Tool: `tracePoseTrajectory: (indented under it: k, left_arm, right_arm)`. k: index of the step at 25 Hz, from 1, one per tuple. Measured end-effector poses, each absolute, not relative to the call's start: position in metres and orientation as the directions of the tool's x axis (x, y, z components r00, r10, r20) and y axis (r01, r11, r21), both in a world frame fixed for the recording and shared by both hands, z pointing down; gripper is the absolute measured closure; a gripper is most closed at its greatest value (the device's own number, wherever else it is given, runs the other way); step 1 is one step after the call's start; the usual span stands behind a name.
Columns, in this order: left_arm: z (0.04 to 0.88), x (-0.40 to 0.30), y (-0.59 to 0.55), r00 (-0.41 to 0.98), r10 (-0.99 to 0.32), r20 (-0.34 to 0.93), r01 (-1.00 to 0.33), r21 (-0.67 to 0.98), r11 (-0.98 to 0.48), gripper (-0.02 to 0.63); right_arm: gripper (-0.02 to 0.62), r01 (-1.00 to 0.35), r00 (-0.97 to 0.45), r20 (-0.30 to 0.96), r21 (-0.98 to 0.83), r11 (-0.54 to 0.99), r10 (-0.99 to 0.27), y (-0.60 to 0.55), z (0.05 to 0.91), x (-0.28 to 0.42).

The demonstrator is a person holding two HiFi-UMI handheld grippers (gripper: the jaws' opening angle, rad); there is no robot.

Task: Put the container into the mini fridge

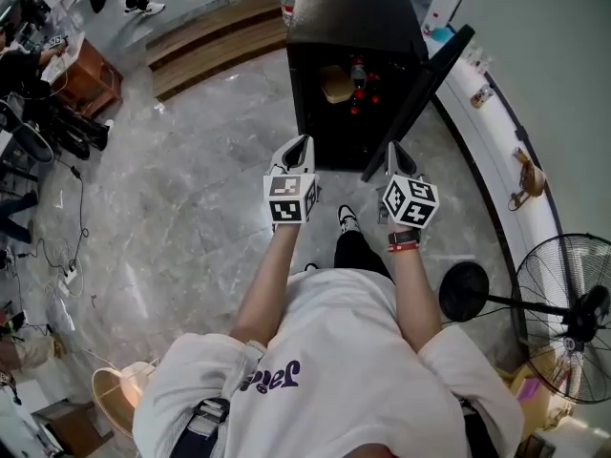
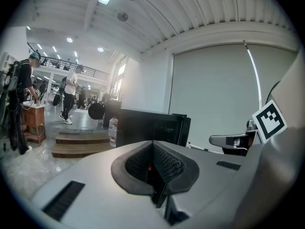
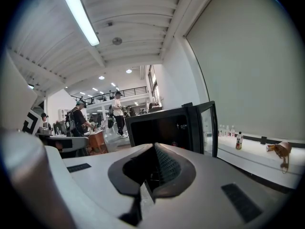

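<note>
Grey marble floor (image 1: 191, 189) spreads around 1 black mini fridge (image 1: 353, 27), which stands with its 1 door (image 1: 420, 93) swung open toward the right. Inside the fridge, on a shelf, sits 1 tan container (image 1: 336, 84); small red things (image 1: 361, 92) lie just beside it, too dark and small to count or name. The fridge's lower compartment is lost in shadow.

2 grippers hang side by side in front of the fridge's open mouth, apart from it. The left gripper (image 1: 302, 146) faces the fridge's left half, its jaws pressed fully together with nothing between them. The right gripper (image 1: 394, 151) sits near the door's lower edge, its jaws likewise closed together and empty.

To the left of the fridge run 2 wooden steps (image 1: 210, 41). To its right curves 1 white ledge (image 1: 496, 151), and further right stands 1 black fan (image 1: 568, 318), cut off by the frame's edge.
</note>
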State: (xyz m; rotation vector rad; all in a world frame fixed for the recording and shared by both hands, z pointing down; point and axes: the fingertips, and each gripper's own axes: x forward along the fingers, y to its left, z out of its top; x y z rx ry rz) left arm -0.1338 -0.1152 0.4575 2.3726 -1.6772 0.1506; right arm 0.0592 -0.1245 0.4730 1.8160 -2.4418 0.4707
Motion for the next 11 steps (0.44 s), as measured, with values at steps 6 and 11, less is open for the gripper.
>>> tracePoseTrajectory:
  k: [6, 11]
  left_arm:
    - [0.465, -0.124, -0.116, 0.350, -0.907, 0.234, -0.935, 0.142, -0.324, 0.584]
    - [0.466, -0.116, -0.118, 0.351, -0.905, 0.240, -0.935, 0.138, -0.326, 0.584]
  right_arm:
    - [0.581, -0.946, -0.295, 0.240, -0.208, 0.248, -0.925, -0.123, 0.479, 0.070]
    - [0.581, -0.946, -0.296, 0.262, -0.216, 0.243, -0.919, -0.127, 0.483, 0.077]
